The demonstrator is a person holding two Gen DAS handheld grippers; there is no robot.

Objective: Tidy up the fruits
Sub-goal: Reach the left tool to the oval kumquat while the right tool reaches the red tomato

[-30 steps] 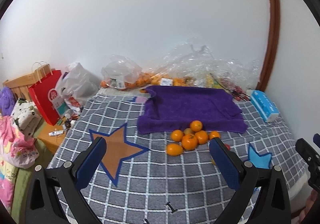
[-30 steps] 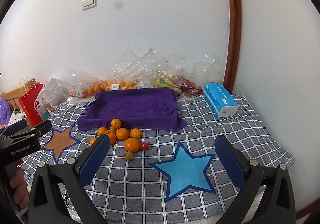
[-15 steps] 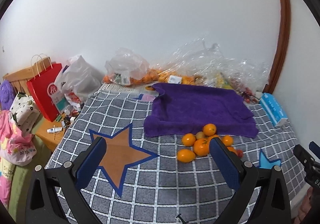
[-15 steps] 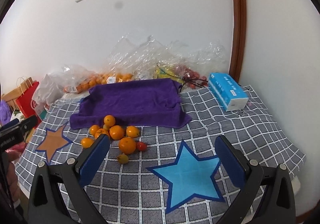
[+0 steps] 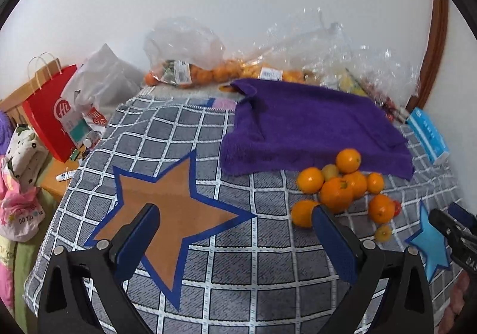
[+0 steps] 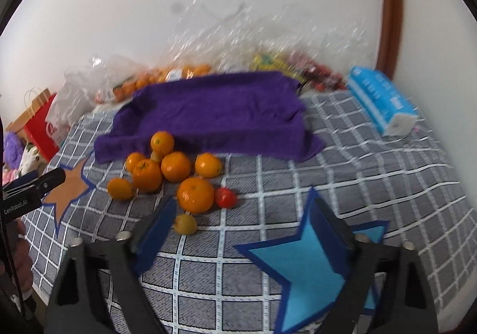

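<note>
- Rolling is the main risk, I judge: the round orange citrus fruits (image 6: 176,166) lie in a loose heap touching one another, so nudging one with a pad could scatter the rest across the grey checked cloth (image 6: 372,185) or off its near edge.
- The heap sits just in front of the rumpled purple towel (image 6: 214,113), with one fruit against its hem; a small red tomato-like fruit (image 6: 225,197) touches the largest orange (image 6: 195,195), and a small yellow fruit (image 6: 185,224) lies alone nearest the camera.
- Pinching the soft red fruit too hard could bruise it, and the small yellow one could slip out.
- The right claw (image 6: 243,229) stands spread, its jaws having just been closing, nothing between them; its left pad is just beside the yellow fruit.
- The left claw (image 5: 235,232) stands spread and empty over the brown paper star (image 5: 176,208).
- The two claws could collide, since both face one heap.
- The sky-blue paper star (image 6: 310,268) lies under the right claw.
</note>
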